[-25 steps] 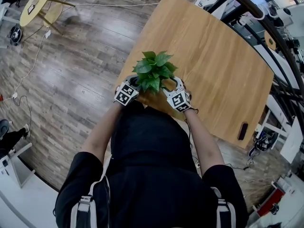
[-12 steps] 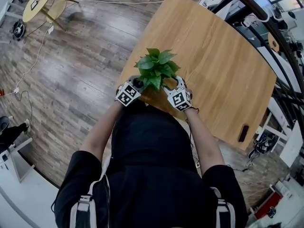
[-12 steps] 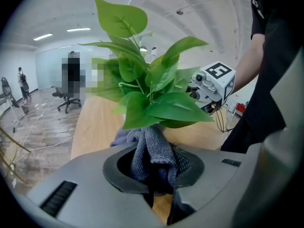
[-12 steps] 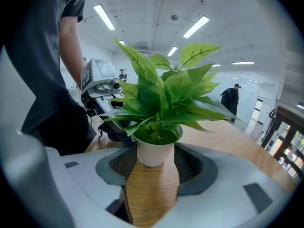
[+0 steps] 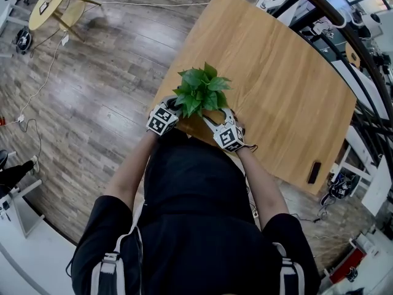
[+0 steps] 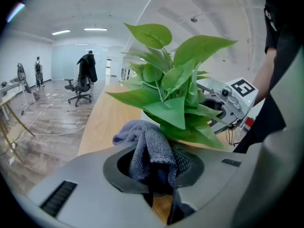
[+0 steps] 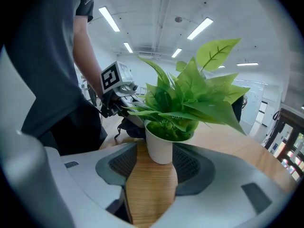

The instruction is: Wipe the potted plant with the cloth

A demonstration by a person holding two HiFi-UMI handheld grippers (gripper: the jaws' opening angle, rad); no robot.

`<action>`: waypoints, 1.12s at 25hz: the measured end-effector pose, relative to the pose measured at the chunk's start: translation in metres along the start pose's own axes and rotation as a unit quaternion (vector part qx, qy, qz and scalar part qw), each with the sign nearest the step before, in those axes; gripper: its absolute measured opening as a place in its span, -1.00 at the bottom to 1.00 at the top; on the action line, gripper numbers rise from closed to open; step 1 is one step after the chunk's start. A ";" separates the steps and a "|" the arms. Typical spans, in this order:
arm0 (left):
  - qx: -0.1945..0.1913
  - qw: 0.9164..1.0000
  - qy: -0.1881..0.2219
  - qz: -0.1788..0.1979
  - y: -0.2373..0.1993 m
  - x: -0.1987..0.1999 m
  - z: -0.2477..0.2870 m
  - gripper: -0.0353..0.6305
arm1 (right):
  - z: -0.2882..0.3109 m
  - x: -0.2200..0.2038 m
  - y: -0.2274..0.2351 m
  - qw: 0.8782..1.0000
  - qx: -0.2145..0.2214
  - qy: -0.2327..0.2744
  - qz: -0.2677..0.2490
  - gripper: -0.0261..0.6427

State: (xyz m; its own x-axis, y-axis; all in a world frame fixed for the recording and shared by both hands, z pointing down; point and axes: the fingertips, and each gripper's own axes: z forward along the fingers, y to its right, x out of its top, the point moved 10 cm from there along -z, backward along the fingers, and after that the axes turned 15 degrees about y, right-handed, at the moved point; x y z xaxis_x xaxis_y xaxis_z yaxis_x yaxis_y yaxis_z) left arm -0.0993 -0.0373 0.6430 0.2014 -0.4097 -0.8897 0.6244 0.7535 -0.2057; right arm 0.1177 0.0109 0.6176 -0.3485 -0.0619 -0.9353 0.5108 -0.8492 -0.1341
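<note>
left gripper view shows the left gripper (image 6: 154,175) clamped on a bunched grey cloth (image 6: 149,148), just beside the potted plant (image 6: 171,94) at the tabletop's (image 5: 276,72) near-left corner. the right gripper (image 7: 152,167) gapes wide, flanking the pot (image 7: 159,144). wiping seems in hand; next, draw the cloth gently along a leaf. whether its pads touch the pot is unclear, and foliage hides the pot from the head view.
</note>
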 end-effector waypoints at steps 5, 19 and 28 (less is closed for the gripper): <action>0.004 1.000 0.004 -0.007 0.000 0.002 0.002 -0.56 | 0.003 -0.001 0.026 0.999 -0.033 -0.002 0.015 -0.23; -0.026 0.999 -0.014 0.017 0.022 0.002 0.004 -0.55 | 0.011 0.002 0.032 1.000 -0.020 -0.007 0.002 -0.23; -0.010 1.000 -0.012 0.004 0.019 0.005 0.000 -0.56 | 0.002 0.004 0.014 1.000 -0.015 -0.002 0.013 -0.23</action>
State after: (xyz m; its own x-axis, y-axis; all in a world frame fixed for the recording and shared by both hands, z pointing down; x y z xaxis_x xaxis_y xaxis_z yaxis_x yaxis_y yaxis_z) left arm -0.0868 -0.0250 0.6352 0.2240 -0.4157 -0.8815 0.6070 0.7671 -0.2075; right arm 0.1220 -0.0025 0.6125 -0.3382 -0.0860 -0.9371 0.5434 -0.8309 -0.1199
